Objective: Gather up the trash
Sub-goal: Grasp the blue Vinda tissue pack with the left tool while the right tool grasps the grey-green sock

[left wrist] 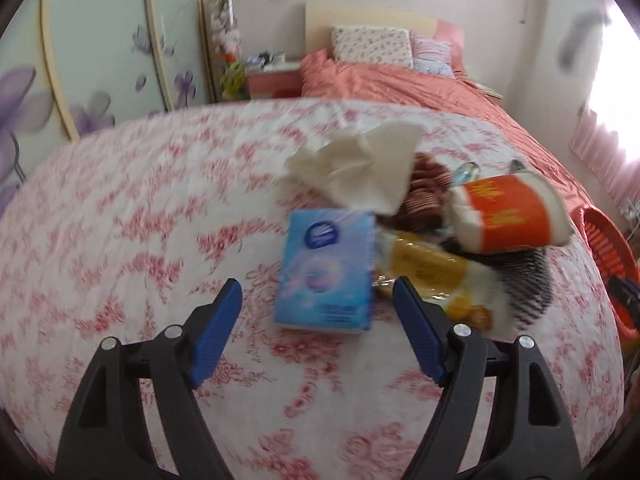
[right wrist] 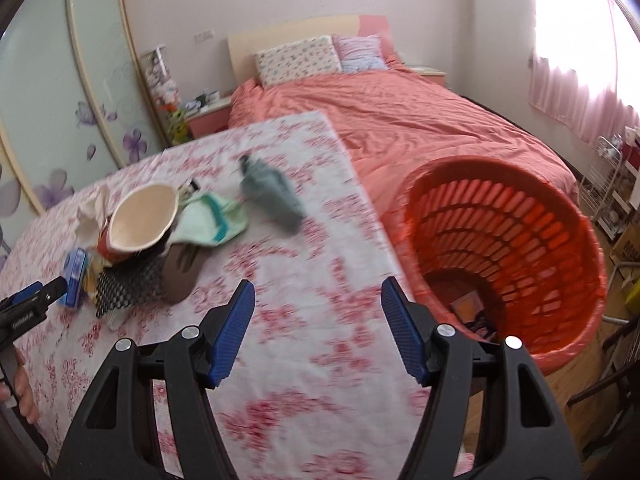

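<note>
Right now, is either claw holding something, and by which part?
Nothing is held. The left claw stands open above the blue tissue pack; the right claw is open over the cloth.

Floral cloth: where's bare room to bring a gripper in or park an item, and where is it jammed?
Bare floral cloth lies between the trash pile and the orange basket, under the open right gripper. More lies left of the blue tissue pack, beyond the open left gripper. It is crowded around the paper cup, black mesh and crumpled tissue.
</note>
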Available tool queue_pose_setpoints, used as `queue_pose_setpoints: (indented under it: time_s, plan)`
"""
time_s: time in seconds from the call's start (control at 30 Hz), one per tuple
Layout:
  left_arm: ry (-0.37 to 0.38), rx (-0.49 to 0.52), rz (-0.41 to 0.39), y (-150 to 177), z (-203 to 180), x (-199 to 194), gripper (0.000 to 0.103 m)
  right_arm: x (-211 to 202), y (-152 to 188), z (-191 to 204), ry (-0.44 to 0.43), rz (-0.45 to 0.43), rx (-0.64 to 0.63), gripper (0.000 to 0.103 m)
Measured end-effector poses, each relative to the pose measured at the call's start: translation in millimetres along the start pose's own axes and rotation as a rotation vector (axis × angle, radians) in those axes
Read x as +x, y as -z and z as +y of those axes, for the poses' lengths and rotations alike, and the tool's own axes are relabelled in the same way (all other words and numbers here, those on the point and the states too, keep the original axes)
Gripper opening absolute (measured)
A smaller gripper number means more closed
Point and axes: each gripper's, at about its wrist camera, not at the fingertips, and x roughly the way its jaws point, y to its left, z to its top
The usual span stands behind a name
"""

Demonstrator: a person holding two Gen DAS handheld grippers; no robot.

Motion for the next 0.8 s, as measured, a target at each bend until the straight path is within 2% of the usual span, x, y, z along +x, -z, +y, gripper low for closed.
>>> queue_pose_setpoints:
  time_s: [0.27, 0.43, 0.6, 0.7, 0.77, 0.8]
  plan:
    - [0.027, -0.004, 0.036, -7, 2, 26, 0.07, 31, -21, 14, -0.01, 0.013, 0.027, 0.065]
    - [0.024, -0.025, 0.047, -11, 7, 35, 0.053, 57, -44, 23, 0.003, 0.005, 0.023, 0.065]
    - [-0.033, -0.027, 0.048, -15, 29, 33, 0.052, 84, -64, 33, 0.025, 0.027, -0.007, 0.063]
    - [-0.071, -0.051, 0.066, -14, 49, 37, 0.052, 99, -70, 30, 0.043, 0.064, -0.003, 0.057]
    - [-0.088, -0.062, 0.065, -12, 58, 38, 0.052, 108, -72, 28, 0.042, 0.097, 0.008, 0.047]
    - [-0.091, -0.063, 0.065, -11, 63, 37, 0.052, 108, -72, 27, 0.043, 0.097, 0.011, 0.047]
